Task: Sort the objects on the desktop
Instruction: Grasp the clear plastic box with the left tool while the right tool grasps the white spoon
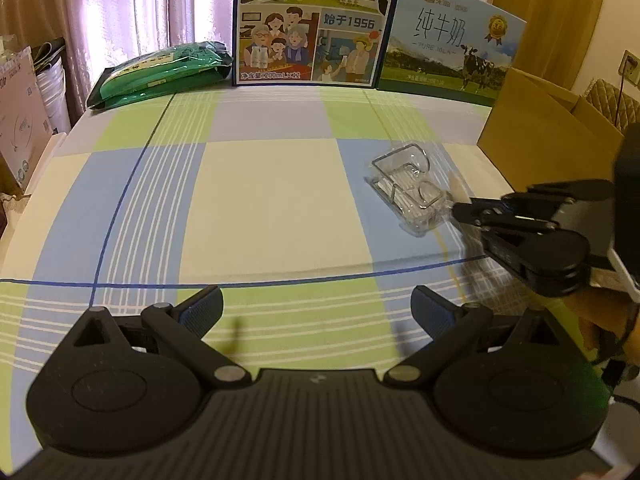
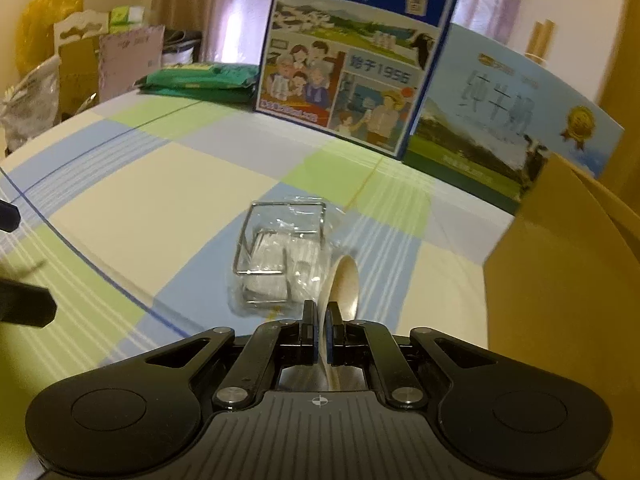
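The right gripper (image 2: 320,320) is pinching the tape roll (image 2: 346,280) in its jaws, just beside the wrapped wire rack (image 2: 276,256); lifting straight should avoid snagging it. The left gripper (image 1: 318,308) is hovering, jaws spread. The cardboard box (image 2: 560,264) is standing right.

Two milk cartons (image 1: 312,24), one wire rack (image 1: 408,188), one tape roll (image 2: 346,284), one cardboard box (image 1: 544,120).
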